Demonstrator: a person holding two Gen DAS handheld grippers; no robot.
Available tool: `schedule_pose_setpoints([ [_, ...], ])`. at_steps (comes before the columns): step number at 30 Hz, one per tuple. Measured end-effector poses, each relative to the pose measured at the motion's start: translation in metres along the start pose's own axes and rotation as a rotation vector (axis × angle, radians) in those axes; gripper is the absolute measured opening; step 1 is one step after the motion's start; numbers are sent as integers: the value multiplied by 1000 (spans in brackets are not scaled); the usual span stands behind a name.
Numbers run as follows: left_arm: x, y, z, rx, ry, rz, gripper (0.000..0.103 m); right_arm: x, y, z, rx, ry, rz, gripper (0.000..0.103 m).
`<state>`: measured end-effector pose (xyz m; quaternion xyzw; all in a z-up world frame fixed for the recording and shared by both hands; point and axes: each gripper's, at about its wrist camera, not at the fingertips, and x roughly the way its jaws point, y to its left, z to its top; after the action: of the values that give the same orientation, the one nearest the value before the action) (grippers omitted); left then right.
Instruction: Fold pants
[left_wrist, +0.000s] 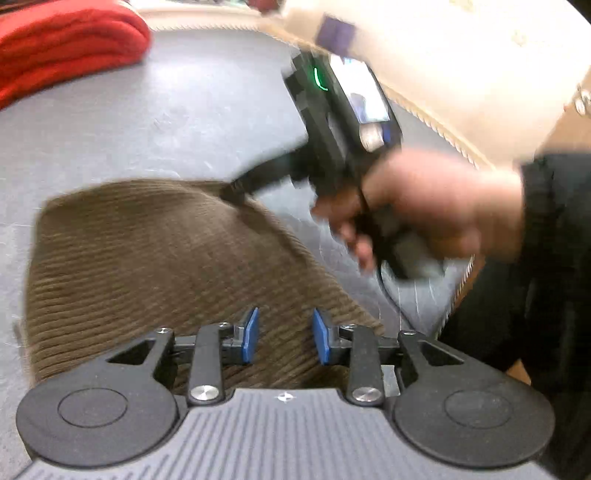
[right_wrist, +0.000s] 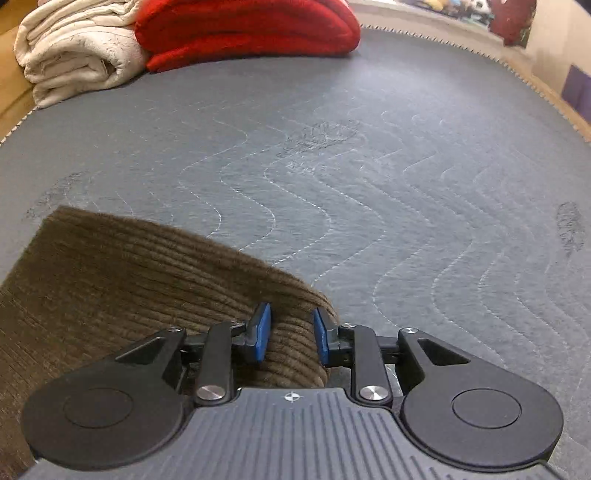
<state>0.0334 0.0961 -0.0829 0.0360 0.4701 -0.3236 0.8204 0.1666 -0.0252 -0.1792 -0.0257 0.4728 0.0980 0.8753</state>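
Note:
Brown corduroy pants (left_wrist: 155, 254) lie folded on the grey quilted mat (left_wrist: 147, 122). My left gripper (left_wrist: 284, 336) hovers over their near edge with its blue pads apart and nothing between them. In the left wrist view the right gripper (left_wrist: 236, 190), held by a hand, touches the far right edge of the pants; it is blurred. In the right wrist view my right gripper (right_wrist: 290, 338) has its pads apart around a ridge of the pants (right_wrist: 122, 280) at their right edge.
A folded red garment (right_wrist: 243, 29) and a folded cream garment (right_wrist: 77, 51) lie at the far edge of the mat (right_wrist: 369, 184). The red one also shows in the left wrist view (left_wrist: 62, 48). The mat's stitched edge runs along the right.

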Motion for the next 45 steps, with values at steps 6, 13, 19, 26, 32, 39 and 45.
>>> schedule_pose_setpoints([
  [6,26,-4,-12,91,144,57,34,-44,-13,20,34,-34,68,32],
  [13,-26,80,-2,-189,-57,332,34,-90,7,-31,-78,-7,296,29],
  [19,-30,136,-35,-502,63,431,41,-77,-5,-54,-34,62,247,36],
  [26,-47,165,-41,-782,-100,330,89,-64,-52,-62,285,48,274,80],
  [32,-13,188,-43,-888,4,260,96,-30,-49,-68,369,163,391,84],
  [39,21,199,-48,-862,38,124,101,-10,-50,-67,397,218,479,93],
  [45,39,180,-29,-712,49,172,92,-14,-46,-59,362,148,541,65],
])
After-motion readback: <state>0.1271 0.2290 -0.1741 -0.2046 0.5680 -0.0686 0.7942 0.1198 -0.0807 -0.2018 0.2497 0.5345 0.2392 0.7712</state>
